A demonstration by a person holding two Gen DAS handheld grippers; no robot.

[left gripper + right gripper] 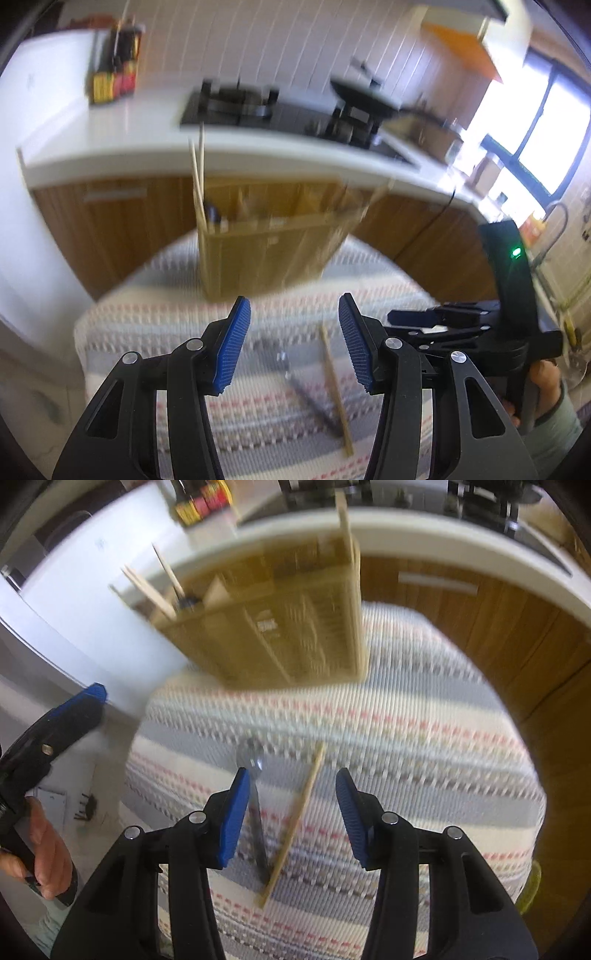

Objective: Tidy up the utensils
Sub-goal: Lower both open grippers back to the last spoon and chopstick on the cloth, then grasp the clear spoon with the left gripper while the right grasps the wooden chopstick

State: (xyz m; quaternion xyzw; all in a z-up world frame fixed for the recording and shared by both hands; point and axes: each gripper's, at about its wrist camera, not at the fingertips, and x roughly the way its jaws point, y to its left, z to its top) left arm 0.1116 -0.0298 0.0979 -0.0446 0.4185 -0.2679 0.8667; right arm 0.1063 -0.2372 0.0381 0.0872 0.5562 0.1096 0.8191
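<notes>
Both views, motion-blurred. The right gripper hovers with jaws apart and empty; a wooden chopstick and a metal spoon lie on the striped cloth of the bench, crossing between and just below the jaws. The left gripper, jaws likewise apart and empty, sees the same chopstick below them. The bamboo utensil holder stands ahead of the jaws. A sound pick would probably straddle one utensil only, closing across its shaft, clear of its neighbour.
</notes>
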